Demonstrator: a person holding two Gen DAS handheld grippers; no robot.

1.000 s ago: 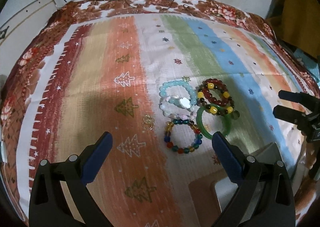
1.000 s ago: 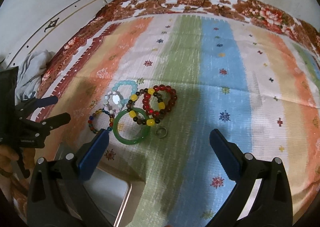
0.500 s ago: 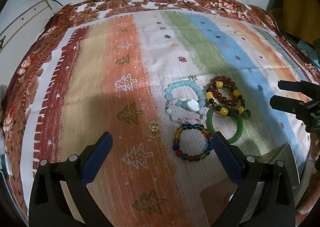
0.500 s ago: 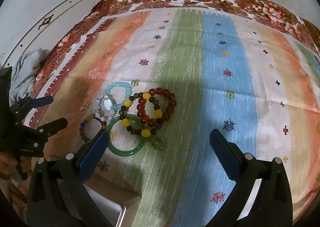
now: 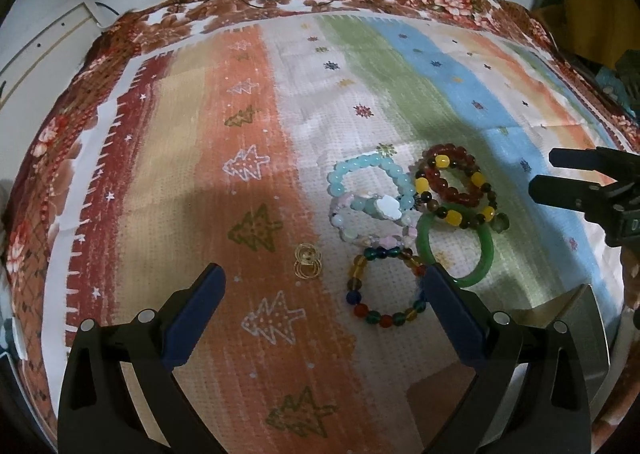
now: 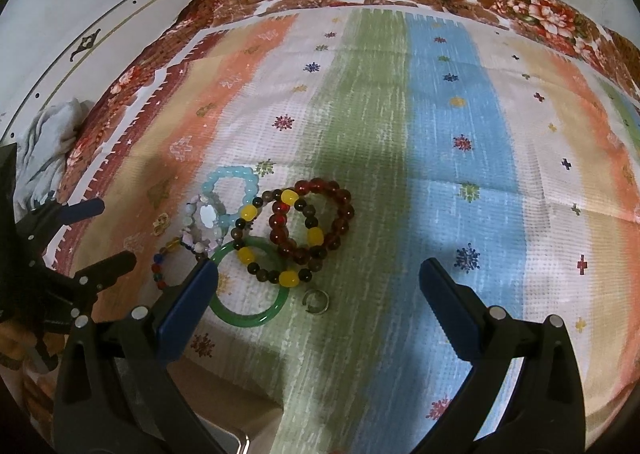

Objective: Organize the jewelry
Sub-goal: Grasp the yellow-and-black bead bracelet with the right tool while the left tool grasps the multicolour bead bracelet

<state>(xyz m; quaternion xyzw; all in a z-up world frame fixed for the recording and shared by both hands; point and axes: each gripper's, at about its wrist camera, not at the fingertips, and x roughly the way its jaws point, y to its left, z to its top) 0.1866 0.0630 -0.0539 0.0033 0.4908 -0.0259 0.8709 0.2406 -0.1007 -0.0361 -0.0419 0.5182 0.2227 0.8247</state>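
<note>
bracelets now nearer left claw, beyond it.

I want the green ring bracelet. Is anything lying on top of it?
Yes. The dark bead bracelet with yellow beads crosses over the far rim of the smooth green bangle. The blue finger of the right gripper hides the bangle's left edge.

in the left wrist view the left gripper has a finger over the near edge of the multicolored bead bracelet, and the metal tray is cut off at the lower right. in the right wrist view the green bangle slips partly behind a finger, and the gold charm is too small to make out.
</note>
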